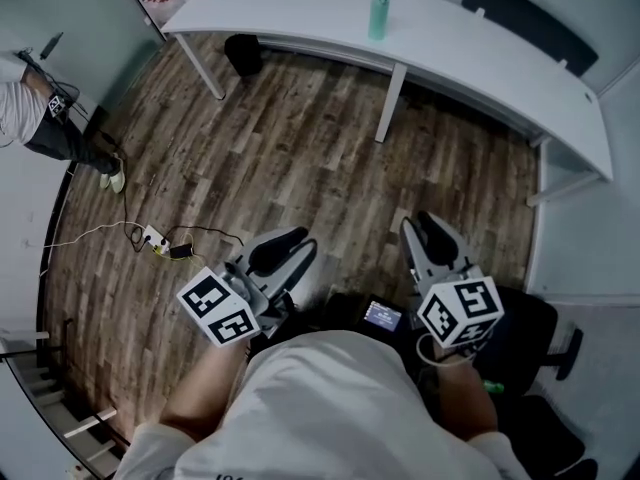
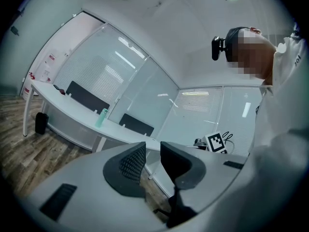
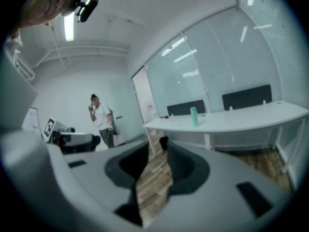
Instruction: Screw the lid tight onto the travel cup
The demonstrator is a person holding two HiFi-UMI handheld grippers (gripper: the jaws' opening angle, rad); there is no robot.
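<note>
Overview, head view: I hold both tongs low in front of the body, above the wooden floor (image 1: pixel 300 158) and well apart from the long white curved surface (image 1: pixel 300 3) on the far side of the room.

Travel cup (image 1: pixel 379 13): teal and upright, it stands alone near the middle of that surface. In each gripper view it appears small and far beyond the jaws, in the left one as cup (image 2: pixel 101 118) and in the right one as cup (image 3: pixel 194 116). At this size I cannot tell whether its lid is seated tight.

Left tongs (image 1: pixel 285 251): the jaws stand a narrow gap apart. In their own view the left tongs (image 2: pixel 152 161) have nothing between the pads, only floor and the far surface showing through the gap.

Right tongs (image 1: pixel 435 236): these are likewise slightly parted and empty. In their own view the right tongs (image 3: pixel 157 166) show bare floorboards between the jaws.

Surroundings: a black bin (image 1: pixel 243 55) stands under the surface at its left end. A power strip (image 1: pixel 155 238) with trailing cable lies on the floor. A person (image 3: pixel 101 122) stands by the far wall
</note>
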